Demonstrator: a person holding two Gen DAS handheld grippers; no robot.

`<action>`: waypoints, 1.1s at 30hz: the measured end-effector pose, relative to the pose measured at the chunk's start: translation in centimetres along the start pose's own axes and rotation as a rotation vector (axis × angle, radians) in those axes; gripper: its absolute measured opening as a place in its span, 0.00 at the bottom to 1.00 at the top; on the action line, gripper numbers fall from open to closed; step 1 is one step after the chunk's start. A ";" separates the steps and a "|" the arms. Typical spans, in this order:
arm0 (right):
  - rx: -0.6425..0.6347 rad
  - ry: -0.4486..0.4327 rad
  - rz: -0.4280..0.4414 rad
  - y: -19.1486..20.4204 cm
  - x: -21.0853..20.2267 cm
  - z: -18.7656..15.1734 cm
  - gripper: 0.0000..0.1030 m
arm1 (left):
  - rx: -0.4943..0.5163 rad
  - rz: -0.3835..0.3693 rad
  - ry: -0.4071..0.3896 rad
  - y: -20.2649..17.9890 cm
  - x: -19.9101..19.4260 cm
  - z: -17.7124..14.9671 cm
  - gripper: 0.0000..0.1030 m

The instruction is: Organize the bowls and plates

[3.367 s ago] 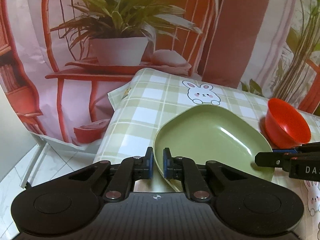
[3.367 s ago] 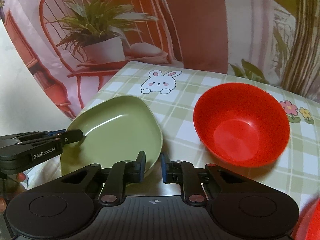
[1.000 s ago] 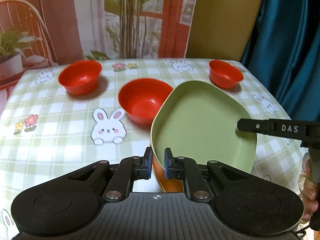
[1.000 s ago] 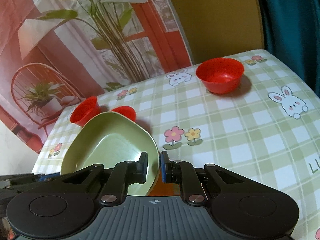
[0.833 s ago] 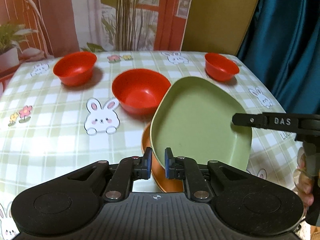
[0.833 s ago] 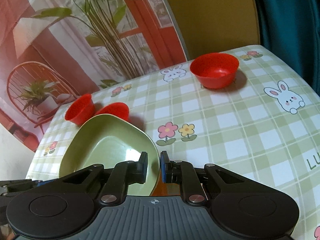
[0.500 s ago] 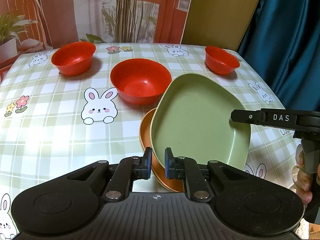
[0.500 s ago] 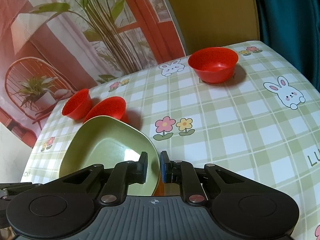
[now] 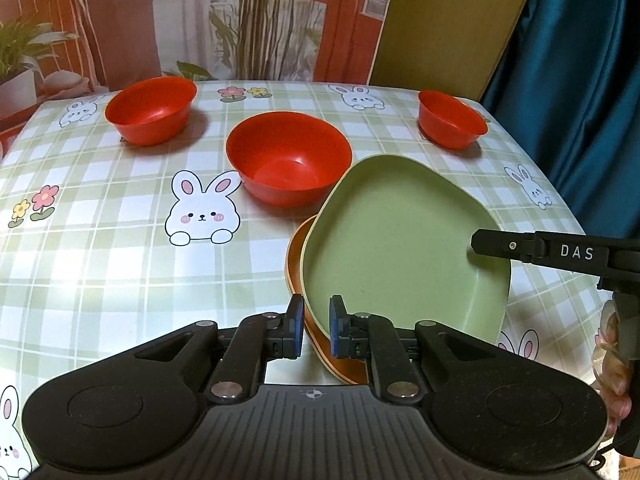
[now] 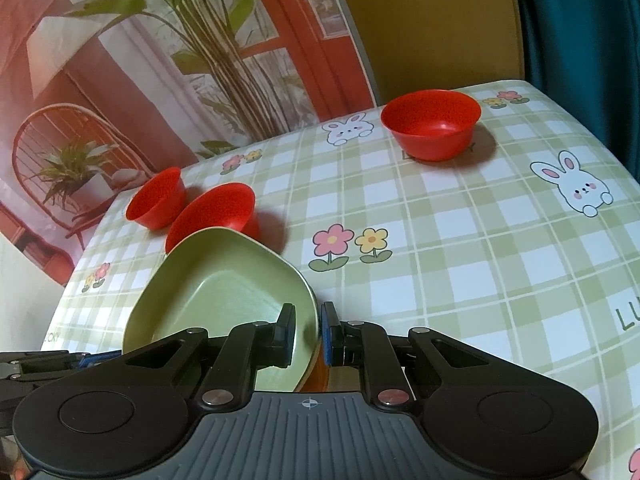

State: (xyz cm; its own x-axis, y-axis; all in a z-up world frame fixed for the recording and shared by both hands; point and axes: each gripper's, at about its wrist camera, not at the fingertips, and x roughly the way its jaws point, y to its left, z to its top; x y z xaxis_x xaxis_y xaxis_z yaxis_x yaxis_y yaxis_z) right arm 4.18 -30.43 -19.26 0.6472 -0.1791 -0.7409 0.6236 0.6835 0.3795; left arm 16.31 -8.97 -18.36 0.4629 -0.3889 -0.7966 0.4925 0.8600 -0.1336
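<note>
The left gripper (image 9: 314,322) is clamped narrow on the near rim of the green plate (image 9: 400,248), and the right gripper (image 10: 307,330) pinches the opposite rim of the same plate in the same tight way. From the left wrist view the right gripper's black finger, lettered "DAS", reaches in over the plate's right edge, with the person's hand (image 9: 614,364) behind it.

The green plate sits over an orange plate (image 9: 296,264), whose edge shows beside and under the green plate's near-left side; whether the two touch cannot be told. Both are on the table, covered by a green checked tablecloth (image 9: 120,248) printed with rabbits and flowers.

Three red bowls stand upright on the cloth. The large red bowl (image 9: 288,160) is just beyond the green plate, close to its far-left rim. The left red bowl (image 9: 150,114) stands well apart, further beyond and to the left of the green plate. The small red bowl (image 9: 452,120) stands well beyond the green plate's far-right corner.
</note>
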 end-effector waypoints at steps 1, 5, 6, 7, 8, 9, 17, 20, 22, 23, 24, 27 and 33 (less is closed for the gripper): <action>0.000 0.002 0.000 0.0 0.0 0.0 0.13 | 0.000 0.000 0.001 0.0 0.0 0.0 0.13; -0.006 0.006 0.001 0.0 0.0 0.0 0.13 | -0.002 0.003 -0.002 0.0 0.0 0.0 0.13; -0.006 0.009 0.002 0.0 0.1 -0.1 0.13 | -0.003 0.004 -0.003 0.1 0.1 0.0 0.13; -0.006 0.010 0.004 0.0 0.1 -0.1 0.13 | -0.004 0.006 -0.004 0.1 0.1 0.1 0.13; -0.006 0.010 0.002 0.0 0.0 -0.1 0.13 | -0.004 0.009 -0.006 0.2 0.1 0.1 0.13; -0.006 0.010 0.000 0.0 0.0 -0.1 0.13 | -0.004 0.012 -0.008 0.2 0.1 0.0 0.13; -0.017 0.025 0.003 0.0 -0.2 -0.4 0.13 | 0.011 0.033 -0.024 0.5 1.0 0.6 0.13; -0.011 0.032 0.003 -0.1 -0.1 -0.5 0.13 | 0.032 0.041 -0.033 0.4 1.3 0.9 0.13; -0.016 0.033 0.004 -0.2 0.0 -0.4 0.13 | 0.041 0.046 -0.036 0.3 1.6 1.1 0.13; -0.023 0.036 0.004 -0.1 0.1 -0.3 0.13 | 0.042 0.047 -0.037 0.3 1.6 1.1 0.13; -0.034 0.035 0.003 0.0 0.2 -0.2 0.13 | 0.044 0.048 -0.038 0.3 1.7 1.1 0.13; -0.057 0.031 0.000 0.2 0.6 0.0 0.13 | 0.048 0.053 -0.040 0.3 2.0 1.2 0.13; -0.078 0.046 0.004 0.3 0.4 -0.1 0.07 | 0.041 0.053 -0.051 0.4 2.4 1.5 0.13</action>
State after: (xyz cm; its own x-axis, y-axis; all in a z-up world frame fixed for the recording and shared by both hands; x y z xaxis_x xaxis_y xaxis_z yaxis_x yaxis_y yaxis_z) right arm 4.62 -30.18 -19.54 0.6274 -0.1448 -0.7651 0.5838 0.7376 0.3392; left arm 18.71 -10.03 -19.44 0.5254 -0.3598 -0.7710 0.4951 0.8663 -0.0669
